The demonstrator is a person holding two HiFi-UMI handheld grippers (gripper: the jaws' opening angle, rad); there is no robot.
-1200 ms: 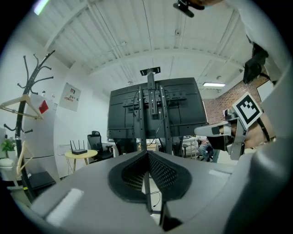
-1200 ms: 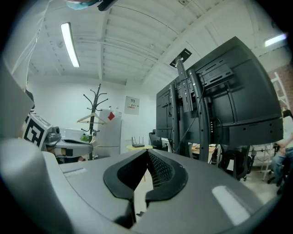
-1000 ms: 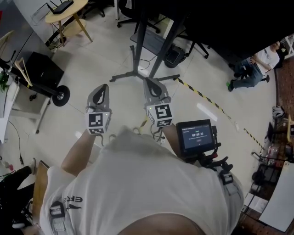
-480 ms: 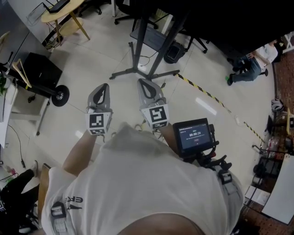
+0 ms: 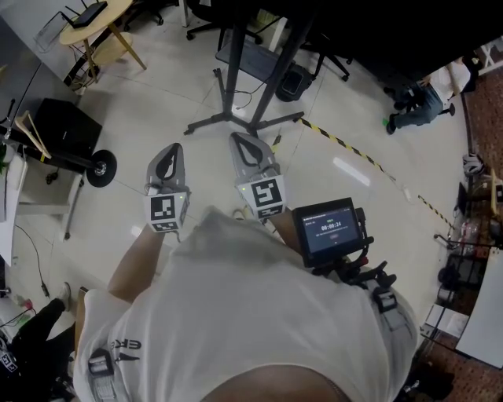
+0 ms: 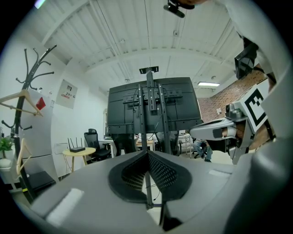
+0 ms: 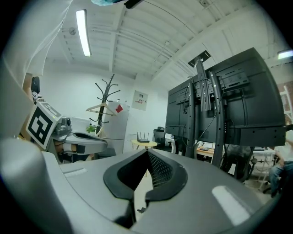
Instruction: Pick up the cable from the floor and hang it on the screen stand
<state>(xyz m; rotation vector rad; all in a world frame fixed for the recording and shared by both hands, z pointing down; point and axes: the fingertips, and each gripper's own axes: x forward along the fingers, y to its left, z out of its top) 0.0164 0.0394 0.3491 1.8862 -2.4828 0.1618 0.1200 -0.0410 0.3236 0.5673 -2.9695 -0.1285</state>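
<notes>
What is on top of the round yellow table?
A black router with upright antennas stands on the round yellow table. Its top shows edge-on or cropped in every view, so flat things there could be hidden.

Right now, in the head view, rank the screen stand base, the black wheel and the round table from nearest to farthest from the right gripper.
1. screen stand base: on the floor just ahead of the right gripper.
2. black wheel: on the floor, well off to the left.
3. round table: far upper-left corner, beyond the wheel.
</notes>
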